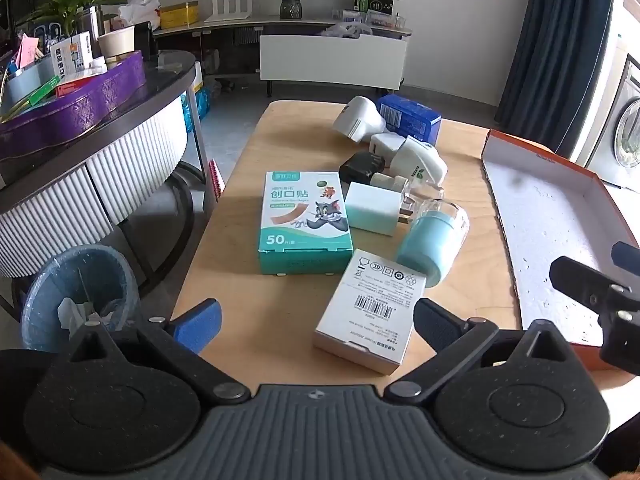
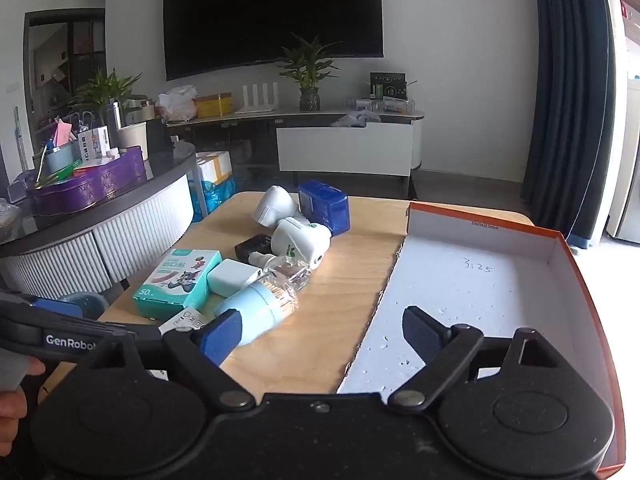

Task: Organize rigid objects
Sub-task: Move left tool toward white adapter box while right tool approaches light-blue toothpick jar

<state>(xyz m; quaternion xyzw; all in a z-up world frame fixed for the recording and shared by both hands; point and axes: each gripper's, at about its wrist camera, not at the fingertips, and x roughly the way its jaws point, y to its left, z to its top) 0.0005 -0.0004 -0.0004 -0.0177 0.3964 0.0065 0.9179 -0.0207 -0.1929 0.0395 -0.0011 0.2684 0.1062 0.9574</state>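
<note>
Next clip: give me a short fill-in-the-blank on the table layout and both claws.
1. The orange-rimmed tray holds ____ objects.
2. The bandage box has the number ____ printed on its top.
3. Both the left claw and the right claw stand ____, gripping nothing.
4. The white barcode box lies nearest the ____ claw.

Missing words: no; 50; open; left

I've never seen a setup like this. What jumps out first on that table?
A jumble of small items crowds the middle of the light wooden table: a teal cardboard bandage box with a cartoon cat, a pale blue jar with a clear lid on its side, and a dark blue box at the far end. To their right lies an empty orange-rimmed white cardboard tray.
</note>
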